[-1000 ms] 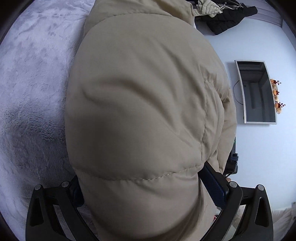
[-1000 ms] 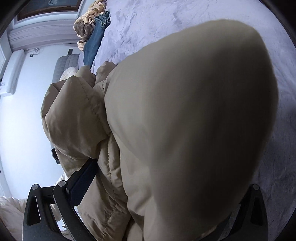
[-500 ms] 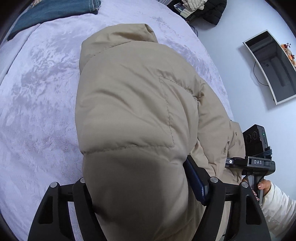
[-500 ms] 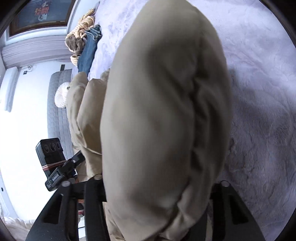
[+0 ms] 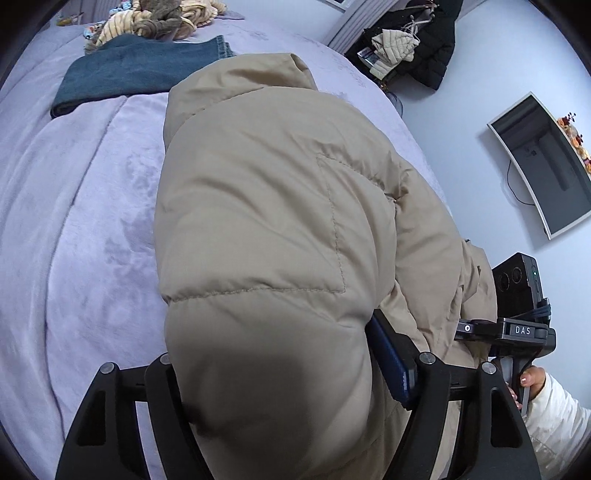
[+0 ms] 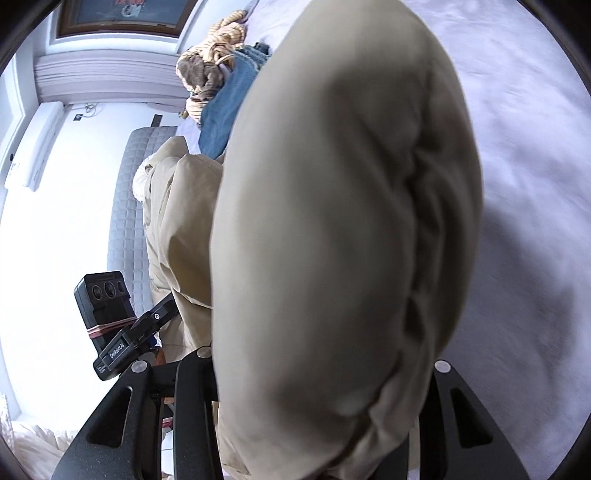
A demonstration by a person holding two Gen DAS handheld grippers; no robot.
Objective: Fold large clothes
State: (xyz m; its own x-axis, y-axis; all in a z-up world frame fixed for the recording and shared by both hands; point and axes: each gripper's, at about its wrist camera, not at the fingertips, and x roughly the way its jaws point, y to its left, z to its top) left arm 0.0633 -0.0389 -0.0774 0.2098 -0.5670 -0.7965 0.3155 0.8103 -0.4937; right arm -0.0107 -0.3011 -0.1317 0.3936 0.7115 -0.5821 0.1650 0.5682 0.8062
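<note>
My left gripper (image 5: 280, 387) is clamped on a thick fold of the beige puffer jacket (image 5: 266, 221), its padded bulk bulging up between the two black fingers (image 5: 402, 354). My right gripper (image 6: 321, 387) bites another puffy fold of the same jacket (image 6: 332, 221), which fills nearly all of that view. Both pairs of jaws have just closed in from wide open onto the jacket and now press into it. In the left wrist view my right hand (image 5: 532, 380), in a white sleeve (image 5: 557, 417), holds the other gripper's handle just beside the jacket's near right side. The jacket lies on the lilac blanket (image 5: 74, 240) of the bed, running from the bed's near edge toward its middle, collar end pointing away from me. Beyond it, toward the bed's far edge, lie folded blue jeans (image 5: 136, 74), apart from the jacket, and behind them a heap of striped and brown clothes (image 5: 155, 22). Past the bed's right edge a wall screen (image 5: 543, 162) hangs, and dark coats (image 5: 424, 40) hang in the far corner.
</note>
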